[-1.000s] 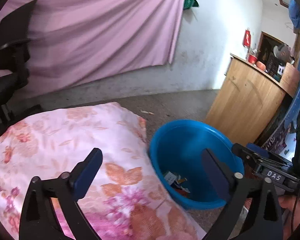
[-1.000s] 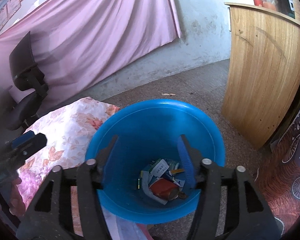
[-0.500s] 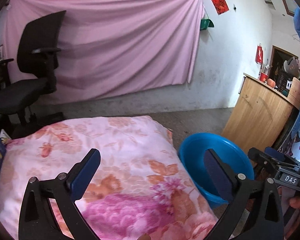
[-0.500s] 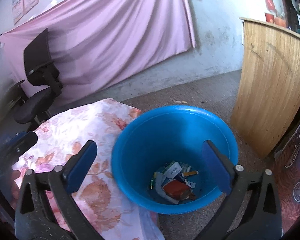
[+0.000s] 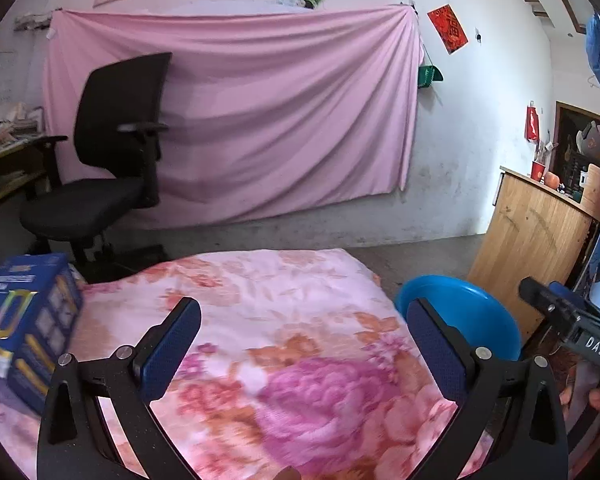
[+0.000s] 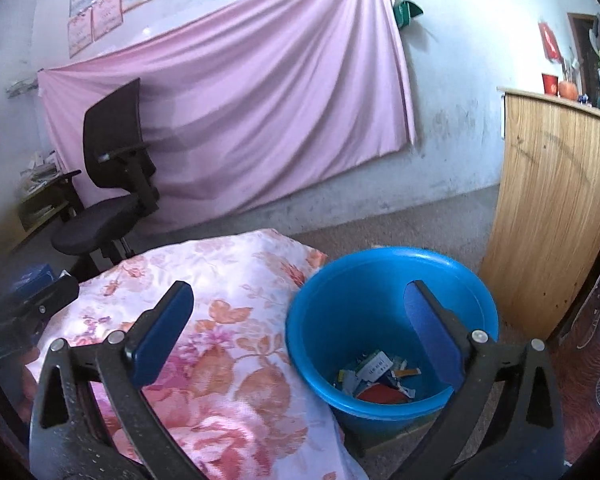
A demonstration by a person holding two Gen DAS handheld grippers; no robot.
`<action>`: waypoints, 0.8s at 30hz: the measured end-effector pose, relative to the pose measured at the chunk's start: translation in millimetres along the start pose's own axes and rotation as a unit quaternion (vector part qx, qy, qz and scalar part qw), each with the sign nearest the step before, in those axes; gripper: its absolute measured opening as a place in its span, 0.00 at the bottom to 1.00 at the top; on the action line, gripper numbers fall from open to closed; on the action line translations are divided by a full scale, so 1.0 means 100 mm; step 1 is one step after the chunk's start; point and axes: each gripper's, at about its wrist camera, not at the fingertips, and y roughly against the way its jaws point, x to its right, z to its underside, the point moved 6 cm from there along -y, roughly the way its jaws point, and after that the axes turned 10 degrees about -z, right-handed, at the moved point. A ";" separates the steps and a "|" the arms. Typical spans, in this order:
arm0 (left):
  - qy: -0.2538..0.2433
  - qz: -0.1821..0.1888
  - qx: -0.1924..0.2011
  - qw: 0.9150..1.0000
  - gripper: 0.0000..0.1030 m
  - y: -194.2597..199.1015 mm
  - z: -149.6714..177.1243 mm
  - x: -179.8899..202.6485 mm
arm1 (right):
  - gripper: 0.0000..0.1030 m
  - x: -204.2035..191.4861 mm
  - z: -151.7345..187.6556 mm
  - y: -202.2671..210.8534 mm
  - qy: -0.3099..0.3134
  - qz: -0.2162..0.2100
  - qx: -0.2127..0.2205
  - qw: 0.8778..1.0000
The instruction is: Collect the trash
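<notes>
- We see the flowered cloth [image 5: 284,320] spread over what we take to be a tabletop, though its shape is hidden under the fabric. No loose scraps show on it in either view.
- The blue bucket [image 6: 392,280] stands on the floor just beside the cloth's right edge. The trash [image 6: 376,376], paper scraps and wrappers, lies in a small heap at its bottom, so we judge most of the collecting done.
- A blue box [image 5: 24,320] sits at the cloth's left edge. We cannot tell whether it counts as trash; if it does, it is what is left.
- Our left claw [image 5: 304,350] hovers above the middle of the cloth, facing the far wall, jaws spread wide and holding nothing.
- Our right claw [image 6: 298,336] hangs over the seam between cloth and bucket, tilted down towards the bucket's mouth, jaws also wide apart and empty.
</notes>
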 end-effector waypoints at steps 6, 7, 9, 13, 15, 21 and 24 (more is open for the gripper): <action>-0.001 -0.015 0.007 1.000 0.98 0.28 0.12 -0.32 | 1.00 -0.23 0.07 0.24 -0.007 0.002 0.041 0.999; -0.001 -0.019 0.009 1.000 0.98 0.31 0.14 -0.36 | 1.00 -0.28 0.09 0.28 -0.005 0.003 0.047 0.999; 0.002 -0.025 0.012 1.000 0.98 0.41 0.19 -0.46 | 1.00 -0.38 0.11 0.34 0.000 0.005 0.057 0.998; 0.008 -0.035 0.015 0.999 0.98 0.59 0.30 -0.64 | 1.00 -0.59 0.17 0.50 0.014 0.005 0.078 0.997; 0.010 -0.040 0.020 0.999 0.98 0.70 0.35 -0.73 | 1.00 -0.70 0.20 0.59 0.020 0.006 0.090 0.996; 0.017 -0.051 0.030 0.998 0.98 0.97 0.52 -0.94 | 1.00 -0.99 0.32 0.79 0.021 0.003 0.109 0.994; 0.024 -0.056 0.035 0.998 0.98 1.11 0.60 -1.04 | 1.00 -1.14 0.41 0.88 0.023 -0.001 0.114 0.993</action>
